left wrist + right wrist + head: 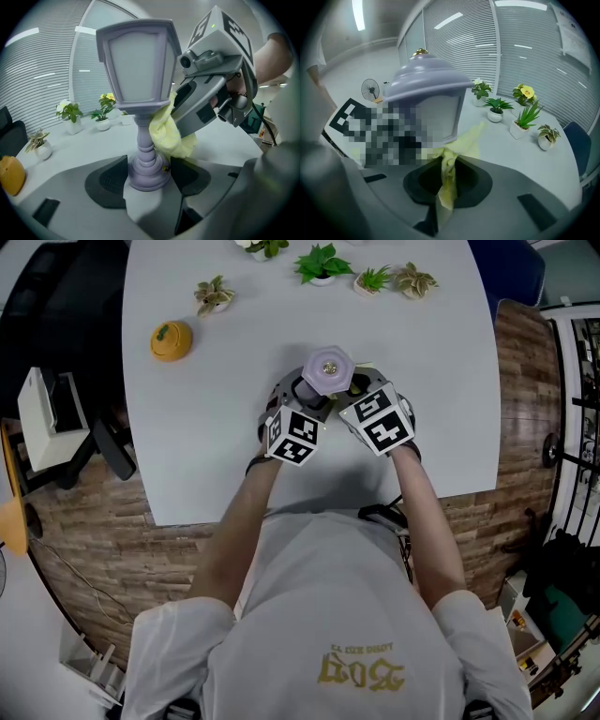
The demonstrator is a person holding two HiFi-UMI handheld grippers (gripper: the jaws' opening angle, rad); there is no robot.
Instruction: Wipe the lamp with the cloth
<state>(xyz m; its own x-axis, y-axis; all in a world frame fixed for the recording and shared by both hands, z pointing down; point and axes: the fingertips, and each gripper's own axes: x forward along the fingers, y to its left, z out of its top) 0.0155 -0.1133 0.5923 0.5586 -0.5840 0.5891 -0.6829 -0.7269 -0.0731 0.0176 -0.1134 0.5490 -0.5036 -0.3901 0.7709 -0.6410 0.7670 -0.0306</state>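
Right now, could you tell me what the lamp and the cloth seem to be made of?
The lamp looks like moulded plastic: uniform matte lilac, soft edges. The cloth seems a soft pale-yellow textile: it bunches and folds, nubbly surface.

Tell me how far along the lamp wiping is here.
Done: the left gripper is shut on the base of the lamp, steadying it; the right gripper is shut on the cloth. In hand: the cloth presses against the stem under the lantern head. Left: nothing shows which parts are wiped; the rest may remain.

Only upside-down gold print (366, 669) on the person's shirt (309, 615), too small for reading.
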